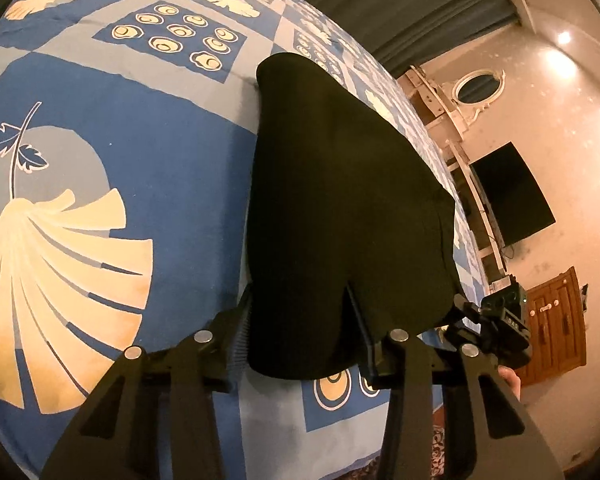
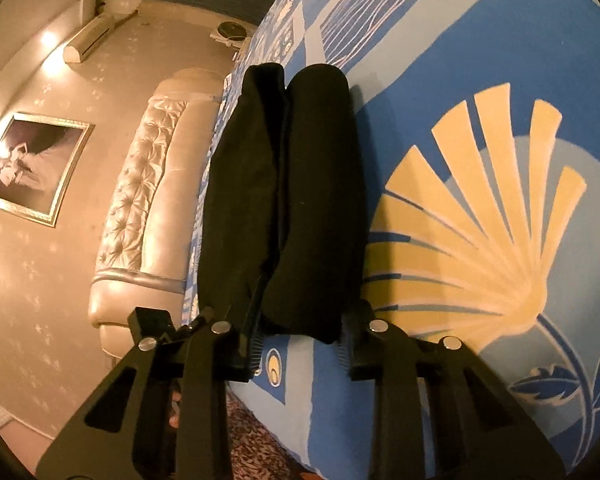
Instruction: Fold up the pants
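- Firstly, from the left wrist: the black pants (image 1: 340, 208) lie folded in a thick bundle on the blue patterned bedspread (image 1: 148, 148), close to the bed's edge; the big cream fan-leaf print (image 1: 56, 280) sits off to one side of the pants, with blue cloth between them.
- The left gripper (image 1: 300, 332) stands with its fingers spread wide; the near end of the pants lies in the gap, one finger (image 1: 358, 320) pushed under a fold of the fabric, yet nothing is pinched.
- Beyond the pants, past the bed's edge, the right gripper's body shows beside a dark television (image 1: 512, 196) and a wooden cabinet (image 1: 556, 324).
- Next, from the right wrist: the pants (image 2: 284, 192) show two stacked rolls of fabric running away from the camera; the fan-leaf print (image 2: 476, 216) lies beside them.
- The right gripper (image 2: 304, 336) is likewise wide apart around the near end of the pants, one finger (image 2: 256, 312) slid between the layers; no grip is closed.
- Past the pants stands a tufted headboard (image 2: 140, 192).
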Action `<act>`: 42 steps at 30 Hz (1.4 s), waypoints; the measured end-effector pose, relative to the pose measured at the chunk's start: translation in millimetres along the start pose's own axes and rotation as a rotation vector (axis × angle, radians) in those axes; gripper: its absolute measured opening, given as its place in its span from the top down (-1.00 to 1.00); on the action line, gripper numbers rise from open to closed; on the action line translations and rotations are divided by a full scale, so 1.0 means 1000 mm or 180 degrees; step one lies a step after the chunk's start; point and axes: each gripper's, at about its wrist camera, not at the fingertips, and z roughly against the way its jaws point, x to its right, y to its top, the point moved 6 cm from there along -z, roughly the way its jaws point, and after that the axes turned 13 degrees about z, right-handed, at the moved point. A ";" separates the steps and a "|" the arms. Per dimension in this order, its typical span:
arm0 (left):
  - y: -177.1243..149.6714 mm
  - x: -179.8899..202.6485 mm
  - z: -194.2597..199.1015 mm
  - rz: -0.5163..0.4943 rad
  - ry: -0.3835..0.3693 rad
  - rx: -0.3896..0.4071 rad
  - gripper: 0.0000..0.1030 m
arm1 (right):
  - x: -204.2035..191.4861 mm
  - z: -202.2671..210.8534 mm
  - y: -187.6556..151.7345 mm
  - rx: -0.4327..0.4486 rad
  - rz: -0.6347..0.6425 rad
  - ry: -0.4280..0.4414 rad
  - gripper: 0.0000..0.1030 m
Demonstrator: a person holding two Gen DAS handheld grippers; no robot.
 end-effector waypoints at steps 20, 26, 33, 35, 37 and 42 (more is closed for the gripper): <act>-0.037 0.006 0.040 -0.0463 0.1235 0.0725 -0.69 | -0.031 0.024 -0.043 -0.0128 0.0546 -0.1369 -0.79; -0.058 0.007 0.068 -0.0462 0.1819 0.1113 -0.69 | -0.058 0.023 -0.059 -0.0191 0.1248 -0.2101 -0.79; -0.084 0.025 0.078 -0.0877 0.1933 0.1259 -0.69 | -0.080 0.022 -0.072 -0.0173 0.1524 -0.2322 -0.79; -0.088 0.032 0.075 -0.1004 0.1888 0.1279 -0.69 | -0.085 0.018 -0.073 -0.0147 0.1602 -0.2367 -0.79; -0.092 0.039 0.072 -0.1073 0.1849 0.1260 -0.69 | -0.090 0.016 -0.076 -0.0151 0.1685 -0.2394 -0.79; -0.097 0.049 0.067 -0.1149 0.1761 0.1257 -0.69 | -0.094 0.012 -0.075 -0.0101 0.1741 -0.2369 -0.79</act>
